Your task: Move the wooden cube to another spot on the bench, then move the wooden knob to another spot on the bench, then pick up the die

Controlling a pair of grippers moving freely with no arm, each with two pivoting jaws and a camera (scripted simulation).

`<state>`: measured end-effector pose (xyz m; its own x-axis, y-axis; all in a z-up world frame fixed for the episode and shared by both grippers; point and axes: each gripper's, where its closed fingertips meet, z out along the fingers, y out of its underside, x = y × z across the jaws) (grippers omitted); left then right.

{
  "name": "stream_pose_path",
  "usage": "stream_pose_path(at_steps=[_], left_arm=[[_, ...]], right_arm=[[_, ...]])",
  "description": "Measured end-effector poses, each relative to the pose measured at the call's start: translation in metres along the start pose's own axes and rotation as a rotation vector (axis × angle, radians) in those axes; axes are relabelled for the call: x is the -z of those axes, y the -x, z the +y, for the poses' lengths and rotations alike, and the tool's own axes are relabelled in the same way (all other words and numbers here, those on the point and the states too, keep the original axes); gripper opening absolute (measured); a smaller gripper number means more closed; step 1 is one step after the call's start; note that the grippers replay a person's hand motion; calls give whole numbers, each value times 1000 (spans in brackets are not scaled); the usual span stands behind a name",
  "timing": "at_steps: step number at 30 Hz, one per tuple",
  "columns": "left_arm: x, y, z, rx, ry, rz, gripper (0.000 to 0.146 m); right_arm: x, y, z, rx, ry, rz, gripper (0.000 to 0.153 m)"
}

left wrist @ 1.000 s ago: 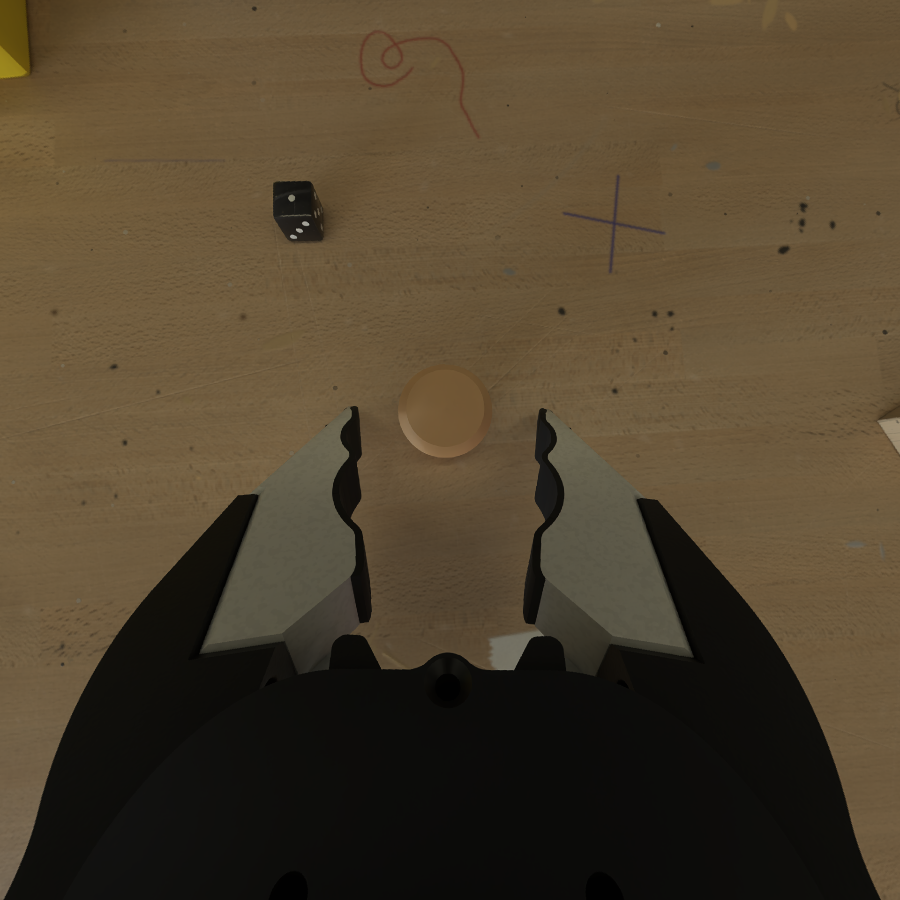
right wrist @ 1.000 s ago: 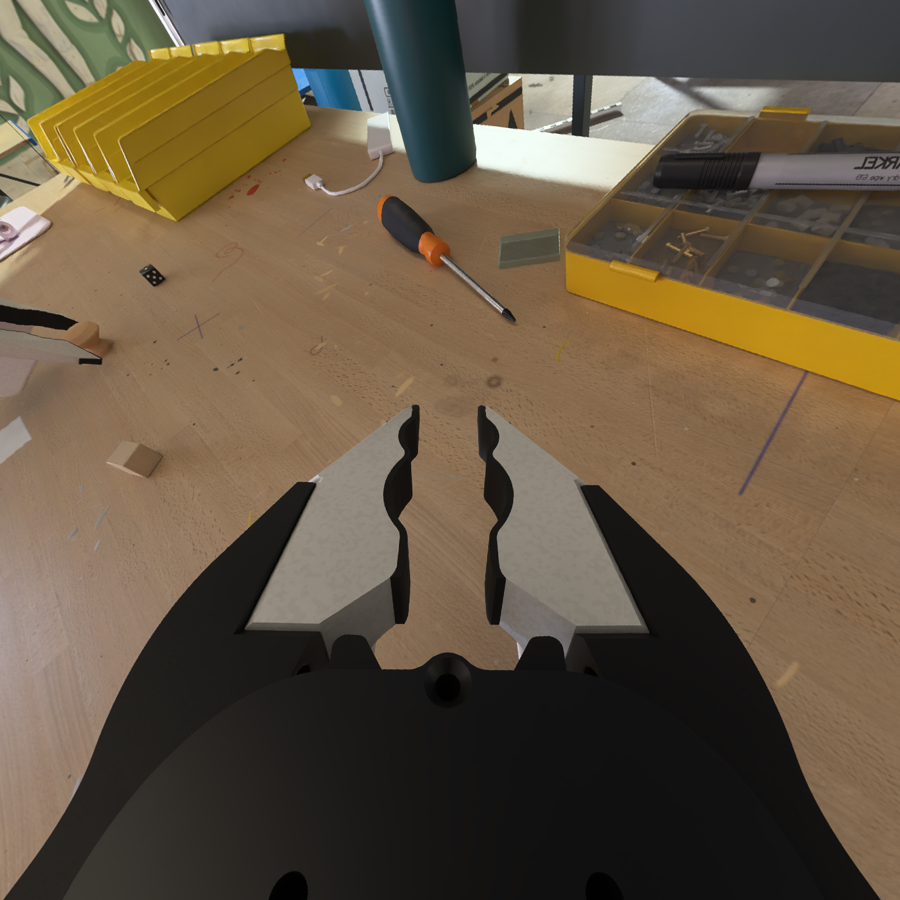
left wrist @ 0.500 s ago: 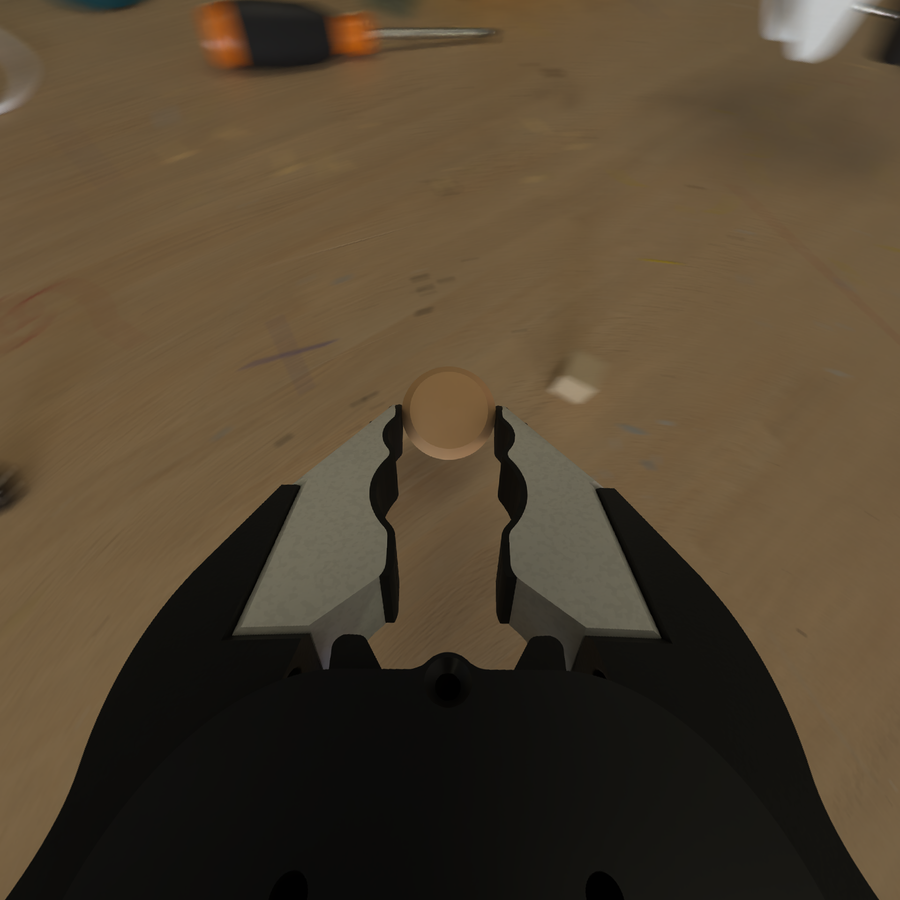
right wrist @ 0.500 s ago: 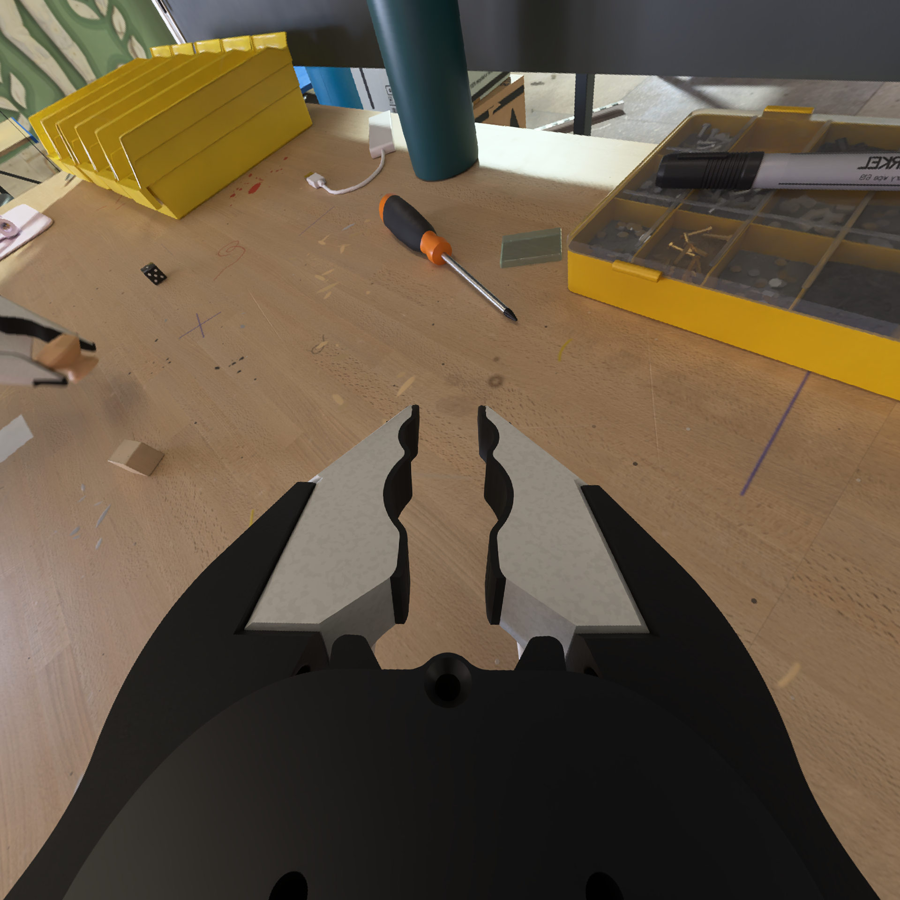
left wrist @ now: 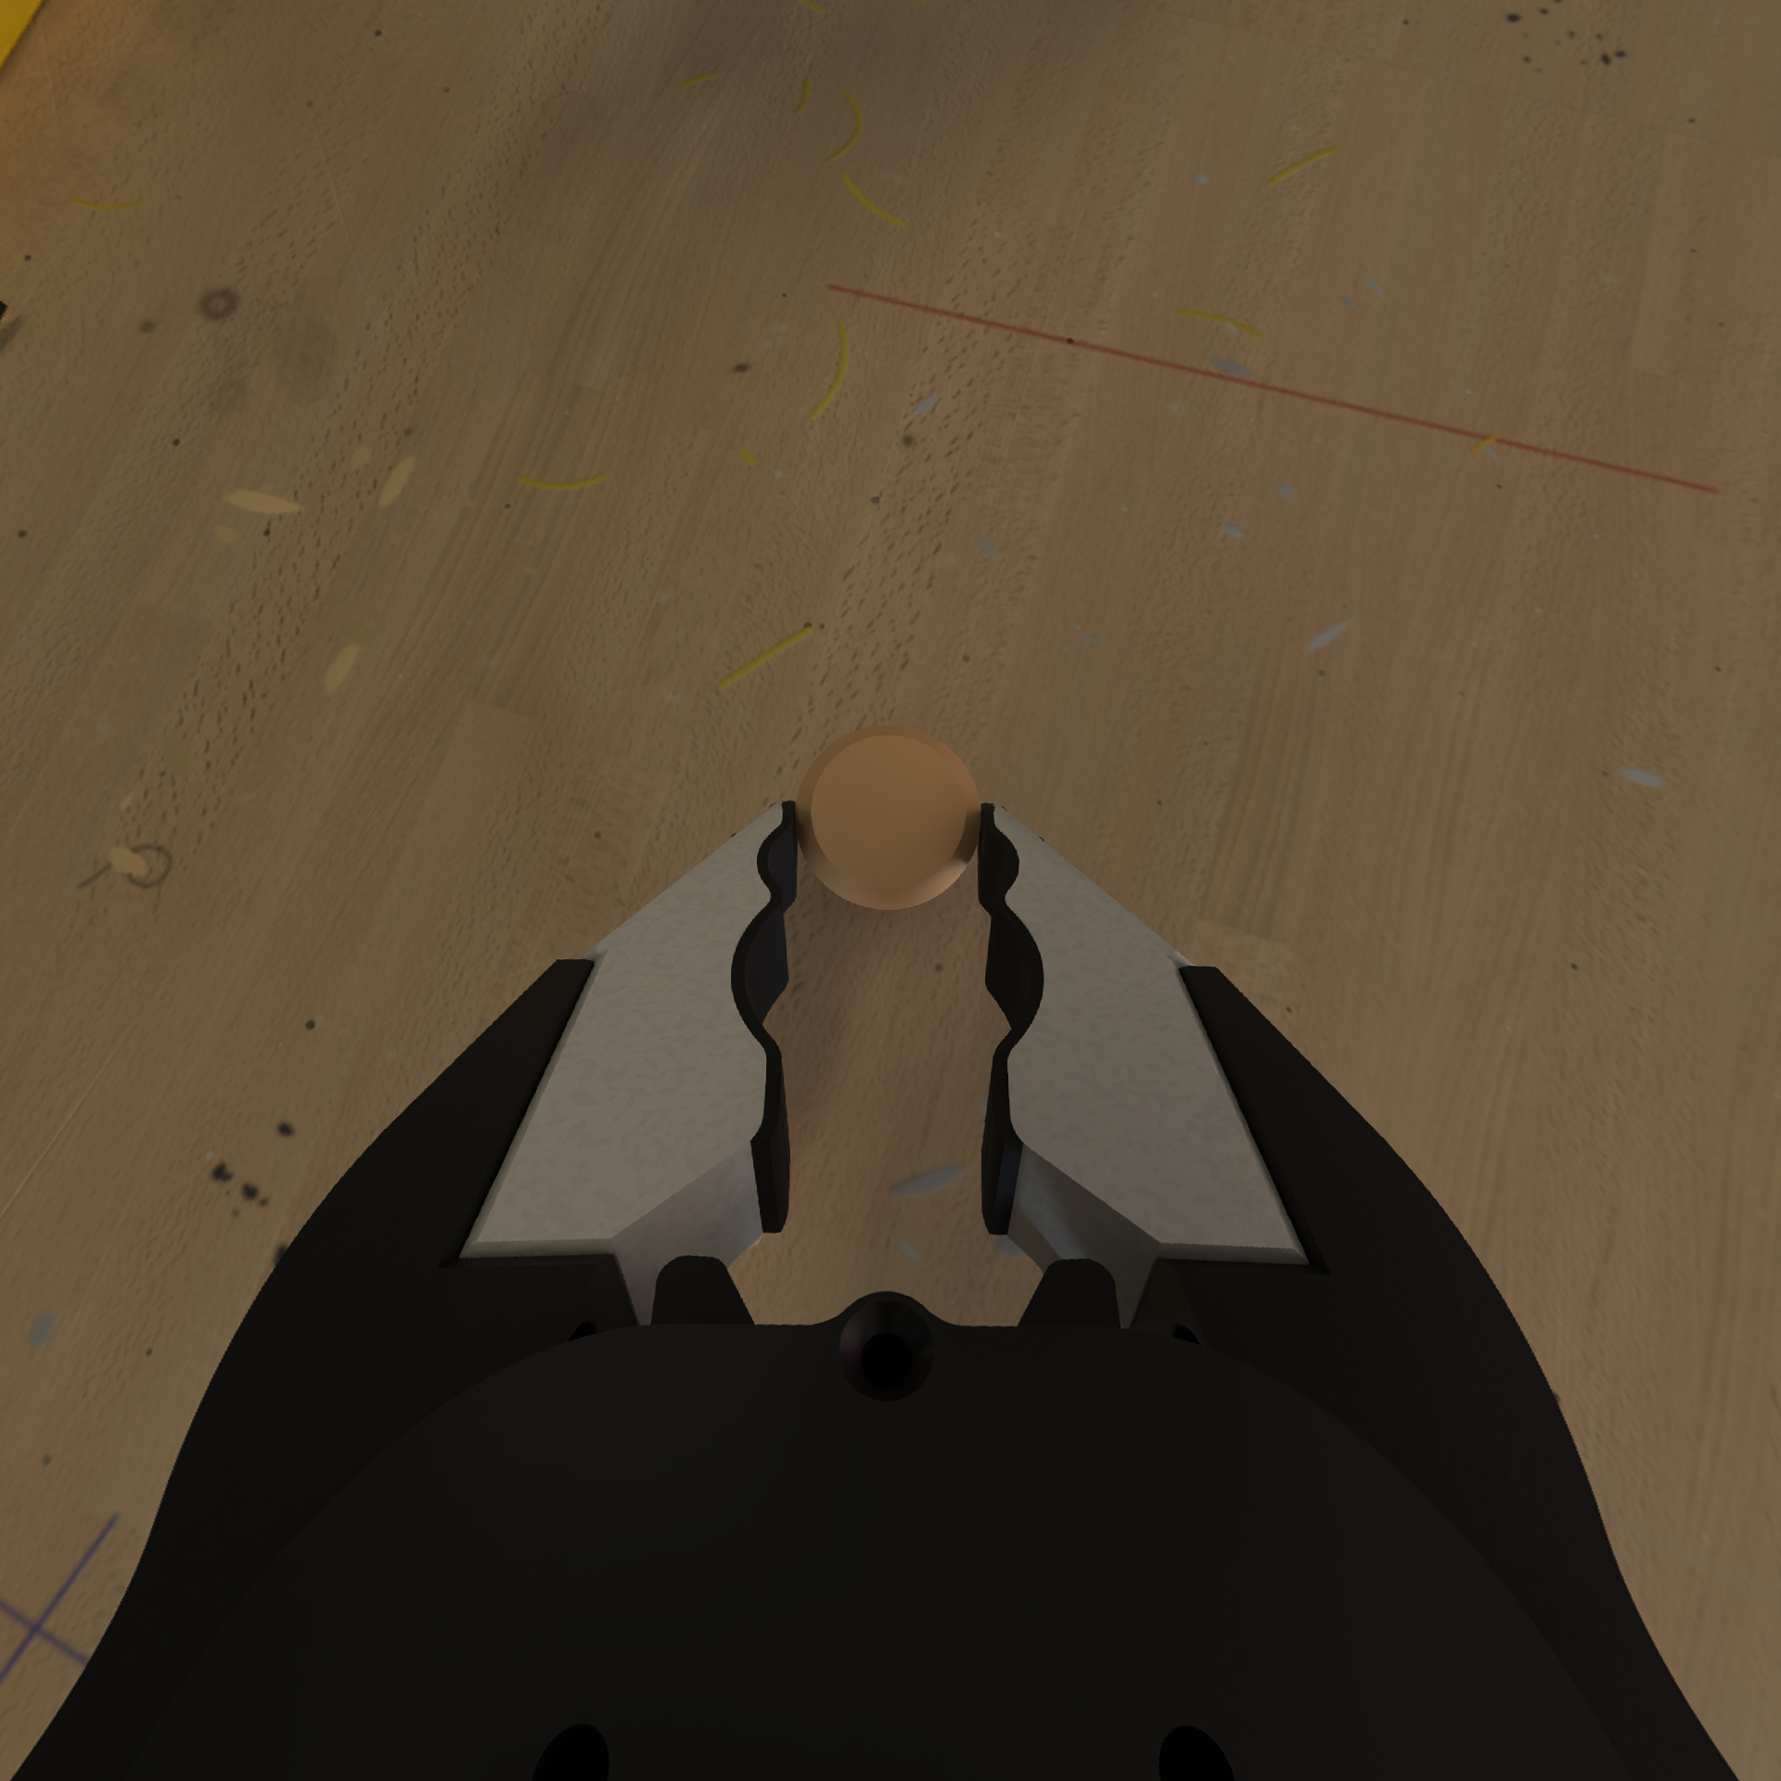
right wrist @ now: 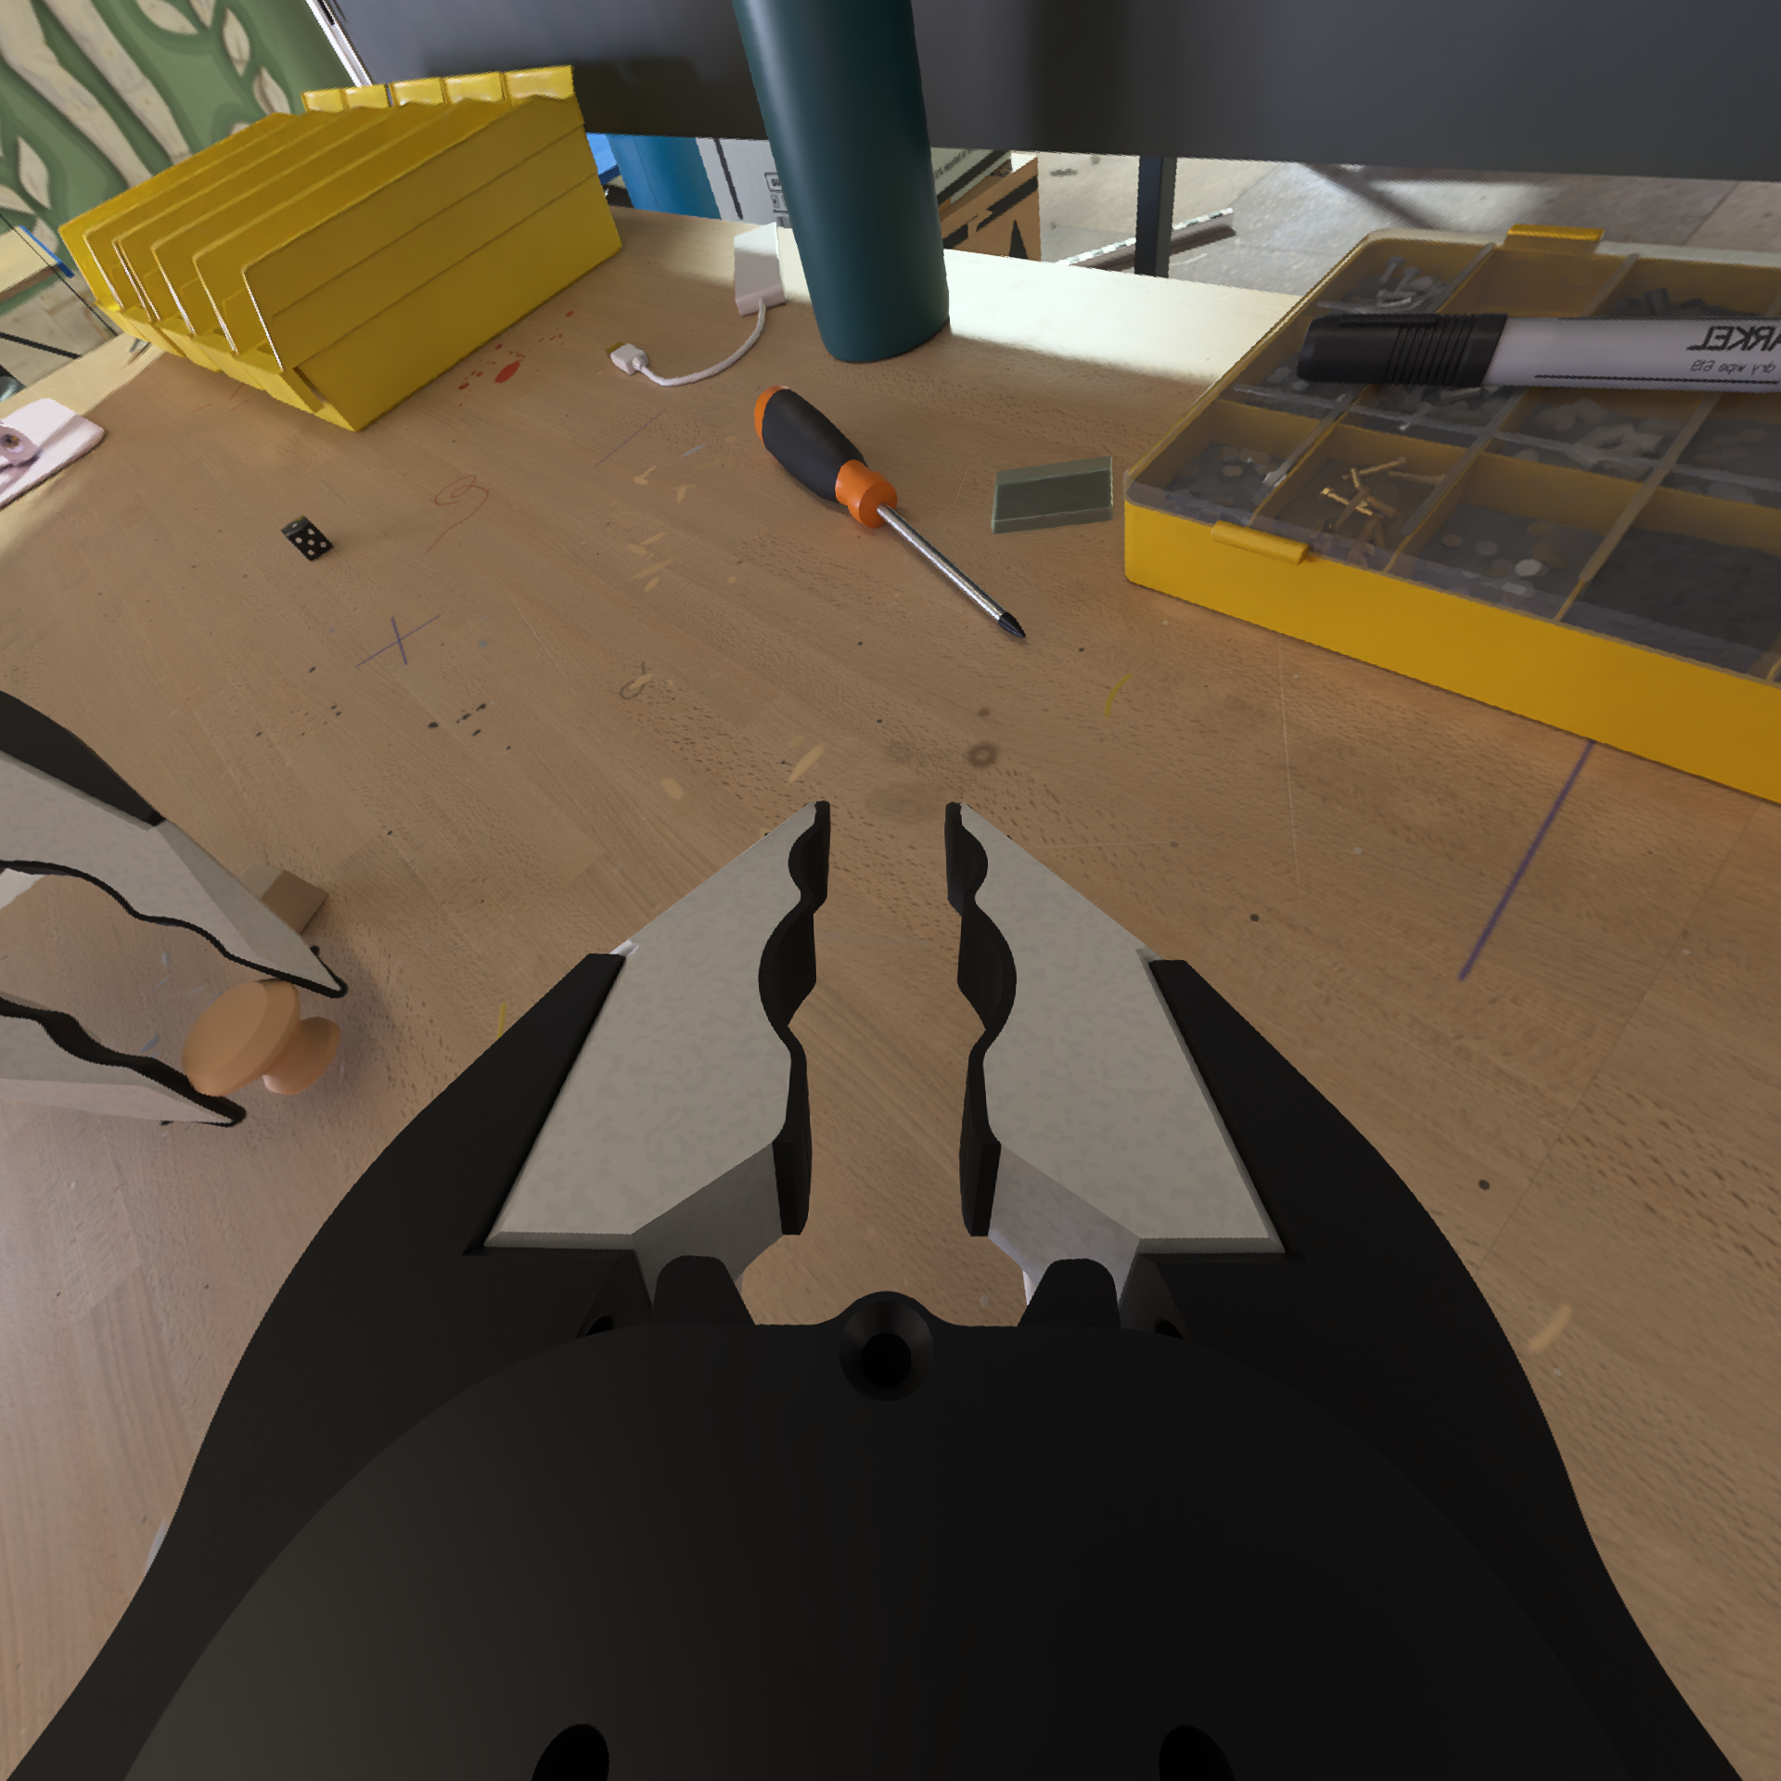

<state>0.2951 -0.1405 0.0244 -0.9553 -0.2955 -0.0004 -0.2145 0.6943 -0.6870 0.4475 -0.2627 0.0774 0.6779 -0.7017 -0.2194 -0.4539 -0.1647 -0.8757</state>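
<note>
Tabletop (right wrist: 1253,964) of pale scuffed wood, filling both views, with pen marks and flecks across it. At its far edge in the right wrist view, yellow bins (right wrist: 366,270) on the left and a yellow parts box (right wrist: 1446,617) on the right, with a screwdriver (right wrist: 838,472) between them.

Left hand-held gripper (left wrist: 885,819): clamped by its very tips on the knob (left wrist: 887,848), pointing steeply down at the wood. Right hand-held gripper (right wrist: 887,819): fingers apart by a narrow gap, nothing between them, hanging over bare wood near the middle.

Cube (right wrist: 294,891): on the wood just beyond the left fingers in the right wrist view, partly hidden by them.

Knob, seen from the right: round cap pinched at its sides, stem pointing away from the fingers toward the wood, so its long axis running roughly along the fingers. Close above its own shadow; contact between base and wood impossible to judge.

Die (right wrist: 307,538): small, black, white pips, far on the left, well apart from the knob, past a blue pen cross (right wrist: 400,641).

Likely step: knob placement at a new spot. Judged nearer to the die: the left side, with the die ahead of it; right side well apart.
</note>
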Motion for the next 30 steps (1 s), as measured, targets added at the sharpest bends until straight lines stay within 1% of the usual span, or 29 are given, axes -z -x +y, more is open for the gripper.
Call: stream_pose_path(at_steps=[5,9,11,12,13,15,17,19,20,21,23,24,25,27,30], left_arm=[[-11,7,4,22,27,-7,37],[-9,11,7,56,40,-9,37],[-3,11,6,82,8,0,38],[2,11,2,110,-26,12,53],[10,13,-2,147,-70,24,63],[32,28,-7,238,-175,7,66],[65,59,-3,338,-291,-83,66],[108,100,16,451,-397,-239,66],[130,122,33,516,-424,-327,66],[149,143,56,586,-416,-421,66],[179,179,116,736,-295,-628,66],[190,189,142,800,-223,-703,66],[197,197,162,852,-173,-745,66],[204,207,183,924,-140,-784,66],[198,212,196,963,-96,-743,66]], right_arm=[[-1,-1,1,-6,1,-3,24],[1,1,-4,-35,-26,-29,23],[2,1,-6,-42,-38,-36,23],[2,1,-7,-48,-42,-40,23],[2,0,-7,-54,-46,-44,23],[3,-1,-8,-62,-53,-46,24],[4,-2,-9,-70,-58,-47,24],[4,-3,-9,-80,-62,-51,24],[3,-4,-9,-85,-62,-53,24],[3,-4,-9,-89,-62,-56,24],[0,-4,-7,-94,-57,-60,24],[-1,-3,-6,-94,-51,-61,24],[-2,-3,-5,-92,-45,-62,24],[-4,-3,-3,-94,-35,-63,24],[-6,-6,0,-106,-28,-58,24]])
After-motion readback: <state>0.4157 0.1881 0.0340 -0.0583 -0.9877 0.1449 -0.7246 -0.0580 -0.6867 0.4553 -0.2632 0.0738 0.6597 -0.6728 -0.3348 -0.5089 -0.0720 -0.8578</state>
